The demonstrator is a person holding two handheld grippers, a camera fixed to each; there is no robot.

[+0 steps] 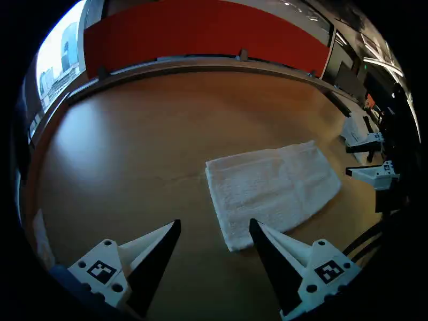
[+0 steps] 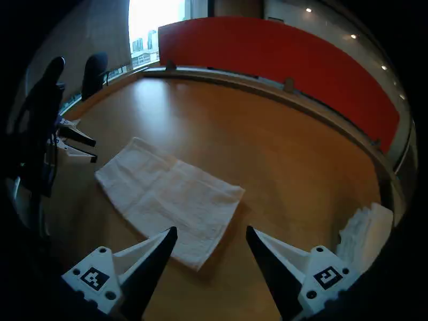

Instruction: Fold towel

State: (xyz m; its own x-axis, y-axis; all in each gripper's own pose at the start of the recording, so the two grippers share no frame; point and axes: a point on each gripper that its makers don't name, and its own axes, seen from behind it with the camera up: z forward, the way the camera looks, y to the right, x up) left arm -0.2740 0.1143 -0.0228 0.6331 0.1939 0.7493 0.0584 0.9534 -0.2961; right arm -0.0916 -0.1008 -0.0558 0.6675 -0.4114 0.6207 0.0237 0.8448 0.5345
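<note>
On the brown wooden table [image 1: 134, 150], a white terry towel [image 1: 273, 187], folded into a flat rectangle, lies between the two grippers. Left gripper [image 1: 214, 222] and right gripper [image 2: 211, 229] both hover with fingers spread wide, grasping nothing. Near the table's edge sits a pale bundle [image 2: 369, 230], possibly more cloth.

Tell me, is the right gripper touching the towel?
Apart. In the left gripper view, a strip of bare table shows between the right gripper's open fingers and the towel's edge.

White towel [image 1: 273, 190] lies flat on the wooden table [image 1: 134, 150]; left hand-held gripper [image 1: 214, 221] hovers, fingers spread wide
</note>
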